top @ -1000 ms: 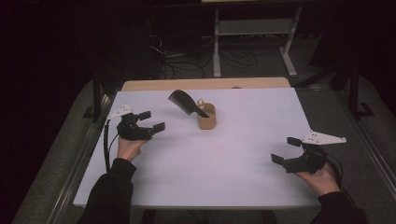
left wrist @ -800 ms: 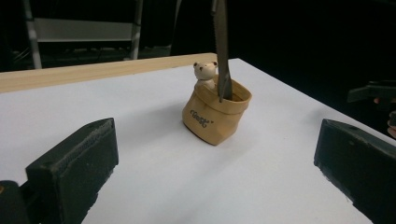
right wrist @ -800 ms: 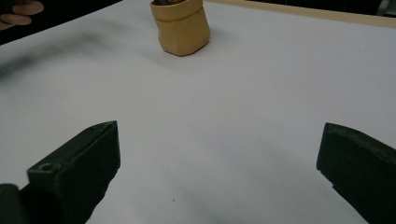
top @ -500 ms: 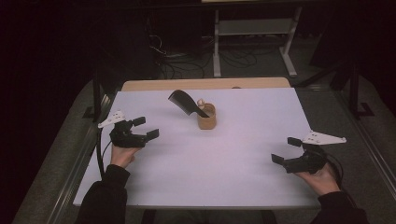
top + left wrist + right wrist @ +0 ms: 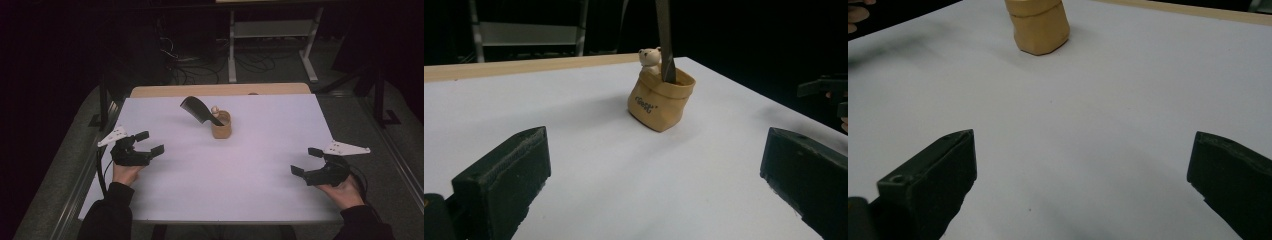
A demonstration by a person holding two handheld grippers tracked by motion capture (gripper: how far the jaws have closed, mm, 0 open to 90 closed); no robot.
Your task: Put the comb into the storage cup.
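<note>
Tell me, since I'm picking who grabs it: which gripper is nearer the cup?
Left. The left gripper sits open, left of the cup; the right gripper is farther off, at its right.

Black sleeves; each black claw (image 5: 149, 142) (image 5: 307, 161) has two blocky jaws, a pale three-cornered plate and a cable.

A tan pouch (image 5: 661, 100) with small dark lettering on its front stands upright on the white tabletop (image 5: 589, 165), toward its far edge, where a strip of bare wood runs behind the white surface. A little bear figure (image 5: 649, 56) peeks over the pouch's rim, just beside the dark handle of a comb (image 5: 665, 40) that rises from the pouch and out past the top of the frame. The left gripper (image 5: 651, 187) has its two black jaws spread wide in the foreground with nothing between them, well short of the pouch, while part of the right gripper (image 5: 824, 92) shows off the tabletop's right edge.
</note>
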